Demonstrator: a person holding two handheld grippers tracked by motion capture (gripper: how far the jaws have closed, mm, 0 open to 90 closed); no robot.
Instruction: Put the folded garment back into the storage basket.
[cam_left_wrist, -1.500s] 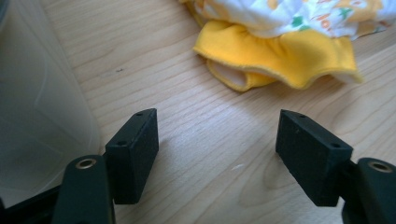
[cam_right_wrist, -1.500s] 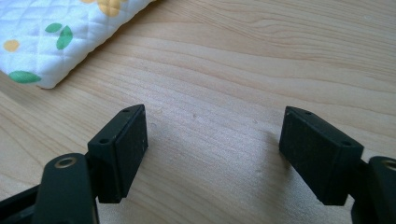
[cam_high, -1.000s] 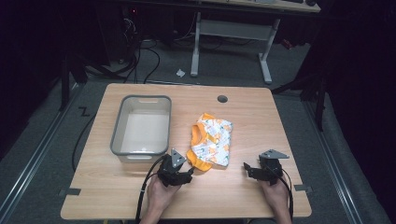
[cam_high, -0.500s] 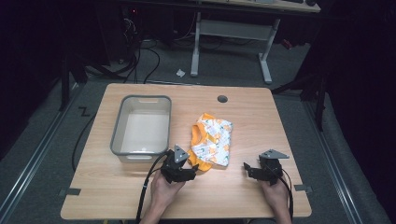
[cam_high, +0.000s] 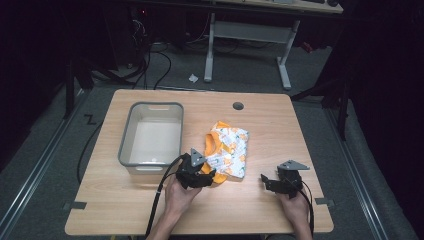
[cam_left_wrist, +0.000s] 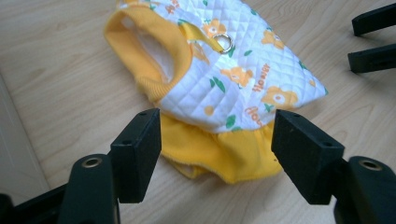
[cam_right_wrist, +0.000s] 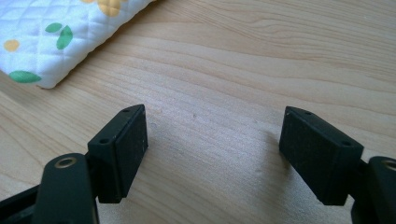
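A small quilted pet vest (cam_high: 227, 150) lies near the middle of a pale wooden bench (cam_high: 260, 210), just right of a grey plastic tub (cam_high: 151, 134) that stands at the bench's left half. The garment is white with a print of orange bears and green leaves, edged in yellow-orange ribbing at the neck opening and along a ruffled hem (cam_left_wrist: 224, 154). Orange lettering on the print reads "Honey" in one spot; a second, partly hidden word beside the hem begins "Hon". A small metal ring (cam_left_wrist: 226, 43) sits on a yellow strap on the garment's back.

The left gripper (cam_high: 206, 177), held in a person's left hand (cam_high: 180, 195), hovers at the near edge of the vest. In the left gripper view its two black jaws stand wide apart, one on each side of the yellow hem, with the cloth lying between them and neither pad pressing on it. The right gripper (cam_high: 264, 181), in the person's right hand (cam_high: 295, 210), waits well to the right of the garment over bare wood; the right gripper view shows its jaws spread open with nothing between them and a white corner of the vest (cam_right_wrist: 51, 37) at the upper left. A round cable hole (cam_high: 238, 106) marks the bench's far side, and a scrap of paper (cam_high: 193, 78) lies on the floor beyond.
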